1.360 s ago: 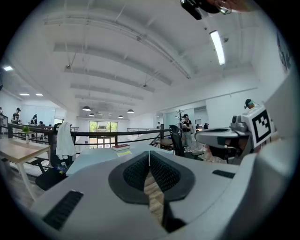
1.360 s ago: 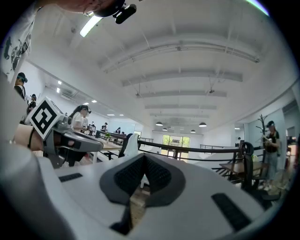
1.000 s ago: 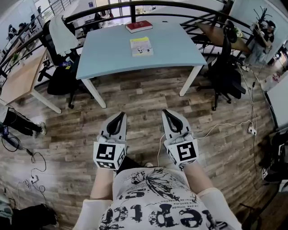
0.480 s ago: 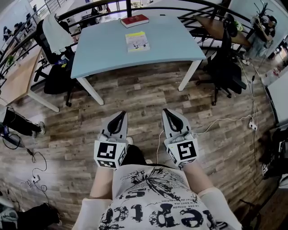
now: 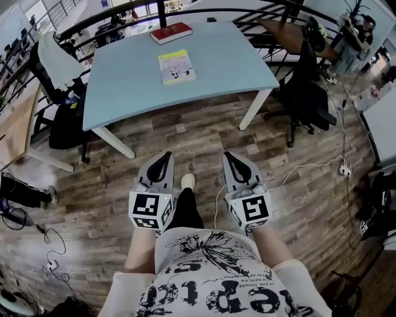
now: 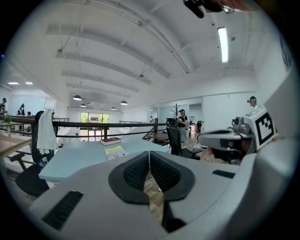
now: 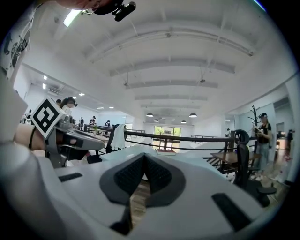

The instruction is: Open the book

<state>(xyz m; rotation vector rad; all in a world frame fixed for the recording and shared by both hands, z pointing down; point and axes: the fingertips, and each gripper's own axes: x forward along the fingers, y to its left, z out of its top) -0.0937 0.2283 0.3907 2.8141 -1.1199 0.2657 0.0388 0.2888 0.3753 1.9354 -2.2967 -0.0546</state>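
On the light blue table (image 5: 124, 80) a yellow-and-white book (image 5: 176, 67) lies closed and flat near the middle. A red book (image 5: 171, 32) lies closed at the far edge. Both grippers are held side by side over the wooden floor, well short of the table. My left gripper (image 5: 162, 162) is shut with nothing in it, and so is my right gripper (image 5: 231, 158). In the left gripper view the shut left gripper (image 6: 149, 154) points at the table, with the yellow book (image 6: 114, 151) and red book (image 6: 110, 140) ahead. In the right gripper view the right gripper (image 7: 144, 157) sits below the red book (image 7: 166, 152).
A black office chair (image 5: 55, 105) with a white cloth over it stands left of the table. Another black chair (image 5: 306, 93) stands to the right. A dark railing (image 5: 204, 9) runs behind the table. Cables (image 5: 309, 167) trail over the floor at right. People stand far off.
The table and books have come nearer and shifted left in the head view as the person steps forward. Both grippers stay shut and side by side.
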